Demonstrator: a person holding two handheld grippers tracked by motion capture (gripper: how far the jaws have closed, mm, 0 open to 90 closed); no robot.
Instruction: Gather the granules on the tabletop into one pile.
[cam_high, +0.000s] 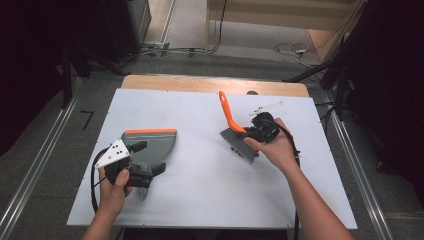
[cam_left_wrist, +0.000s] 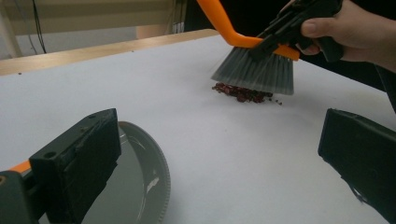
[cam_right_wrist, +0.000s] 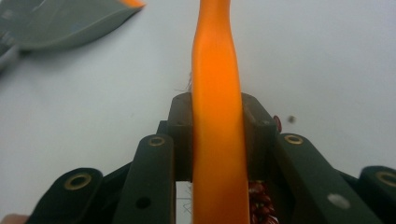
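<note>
Writing cannot be read anywhere. Orange-handled brush (cam_right_wrist: 215, 116) is pinched by right gripper (cam_right_wrist: 217, 121); left gripper (cam_left_wrist: 219, 154) is spread beside grey dustpan (cam_high: 150, 145).

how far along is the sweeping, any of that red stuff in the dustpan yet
Early on. Done: the right hand-held gripper is shut on the brush, whose bristles sit at the red crumbs. In hand: the left hand-held gripper hovers open over the grey dustpan, not gripping it. Left: the pile lies on the white table, well apart from the pan, and no crumbs are visible in the part of the pan on show.
</note>
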